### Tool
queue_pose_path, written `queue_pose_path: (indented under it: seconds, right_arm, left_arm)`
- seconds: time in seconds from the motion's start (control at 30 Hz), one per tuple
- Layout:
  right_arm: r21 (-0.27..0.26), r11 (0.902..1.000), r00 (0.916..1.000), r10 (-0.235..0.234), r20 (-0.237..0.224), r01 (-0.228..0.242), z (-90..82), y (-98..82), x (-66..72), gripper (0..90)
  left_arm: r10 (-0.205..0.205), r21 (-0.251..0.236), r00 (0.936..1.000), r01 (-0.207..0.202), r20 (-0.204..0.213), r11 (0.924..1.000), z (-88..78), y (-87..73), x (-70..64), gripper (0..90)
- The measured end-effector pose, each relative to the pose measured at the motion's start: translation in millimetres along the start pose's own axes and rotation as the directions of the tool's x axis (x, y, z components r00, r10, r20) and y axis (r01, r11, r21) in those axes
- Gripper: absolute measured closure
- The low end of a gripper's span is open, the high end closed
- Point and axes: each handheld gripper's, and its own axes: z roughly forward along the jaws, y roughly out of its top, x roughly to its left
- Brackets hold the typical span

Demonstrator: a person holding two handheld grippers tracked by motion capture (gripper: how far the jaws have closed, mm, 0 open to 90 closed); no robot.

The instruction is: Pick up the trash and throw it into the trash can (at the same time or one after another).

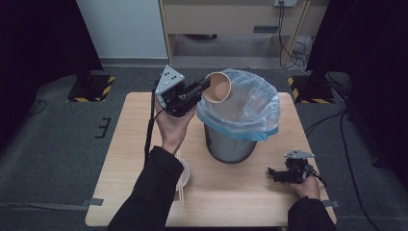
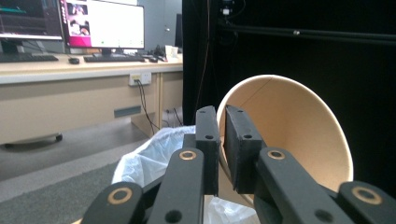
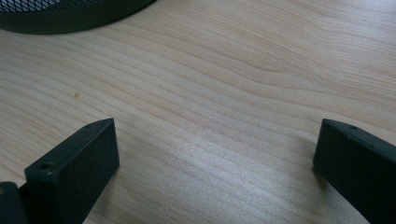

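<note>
Our left gripper (image 1: 204, 86) pinches the rim of a tan paper cup (image 1: 217, 87), tilted over the blue-lined mesh bin (image 1: 240, 113). Our right gripper (image 1: 275, 173) rests wide open on the wooden table (image 1: 231, 192).

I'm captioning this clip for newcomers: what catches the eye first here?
The brown paper cup, pinched by its rim in the left gripper, hangs tipped over the bin with its blue-white bag at mid-table. At the table's near right corner the right gripper rests with jaws wide apart, holding nothing.
</note>
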Motion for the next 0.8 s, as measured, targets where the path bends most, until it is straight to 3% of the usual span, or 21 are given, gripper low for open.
queue_pose_path:
  seconds: [0.2,0.33,0.5,0.6,0.8]
  right_arm:
    - [0.0,1.0,1.0,0.0,0.0,0.0,0.0,0.0,0.0,0.4]
    - [0.0,1.0,1.0,0.0,0.0,0.0,0.0,0.0,0.0,0.4]
    - [0.0,1.0,1.0,0.0,0.0,0.0,0.0,0.0,0.0,0.4]
    - [0.002,1.0,1.0,0.003,0.0,-0.003,-0.2,0.0,0.3,0.4]
    - [0.003,1.0,1.0,0.003,0.001,-0.003,-0.2,0.0,0.6,0.4]
  left_arm:
    - [0.012,0.046,0.9999,-0.012,-0.004,0.9989,13.0,-8.3,-1.4,83.6]
    - [-0.019,0.069,0.9997,0.018,0.012,0.9975,20.3,-12.3,1.4,83.2]
    - [-0.014,0.068,0.9998,0.013,0.014,0.9976,23.9,-17.4,4.9,66.2]
    - [-0.019,0.057,0.9996,0.018,0.02,0.9982,17.1,-18.9,7.1,61.6]
    - [0.037,0.06,0.9992,-0.036,-0.014,0.9975,-18.0,-21.9,12.0,51.4]
